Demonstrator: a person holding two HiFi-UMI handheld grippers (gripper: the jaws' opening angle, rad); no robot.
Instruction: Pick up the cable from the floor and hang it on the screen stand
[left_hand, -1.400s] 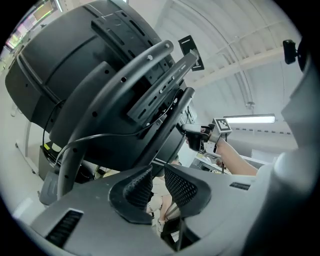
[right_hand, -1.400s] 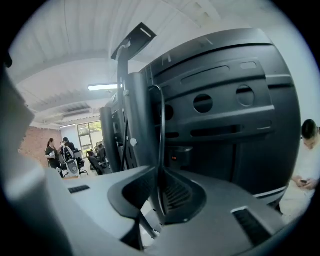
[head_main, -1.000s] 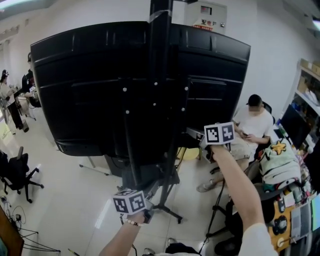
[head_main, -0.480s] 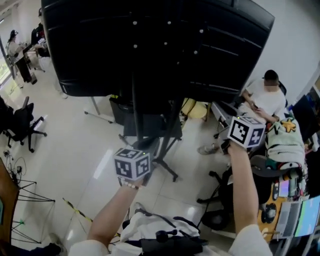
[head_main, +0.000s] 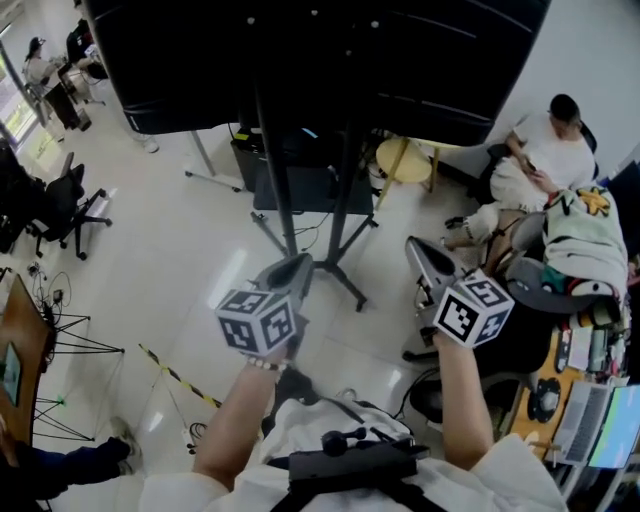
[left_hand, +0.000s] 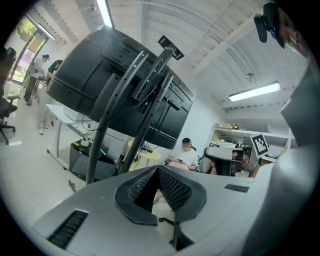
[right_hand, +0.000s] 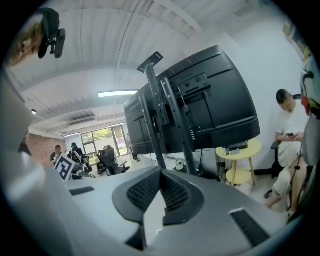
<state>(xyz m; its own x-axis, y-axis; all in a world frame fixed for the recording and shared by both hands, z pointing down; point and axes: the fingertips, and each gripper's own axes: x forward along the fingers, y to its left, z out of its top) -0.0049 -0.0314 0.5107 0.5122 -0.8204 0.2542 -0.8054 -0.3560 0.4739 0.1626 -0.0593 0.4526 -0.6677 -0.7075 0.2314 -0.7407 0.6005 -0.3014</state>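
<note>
both grippers are empty. the left gripper and right gripper hang low over the floor in front of the stand. each one's jaws are pressed together with nothing between them, and the ribbed pads meet at the tips.

i cannot pick out the task's cable for sure. a thin dark cable drapes down the stand behind the screen. more thin lines curl on the floor at the stand's foot, and a black-and-yellow strip lies left of the person. none of these touch a gripper.

such a cable should be light, limp and smooth-sheathed. it will likely sag and slide, so pinching it mid-length, across the pads, seems best. a loop laid over a bar of the stand should then stay by its own weight.

the screen's back is matte black moulded plastic with ridges. the stand is dark metal tube on splayed legs. the floor is pale, glossy and hard. the grippers are grey plastic with dark cross-hatched pads.
</note>
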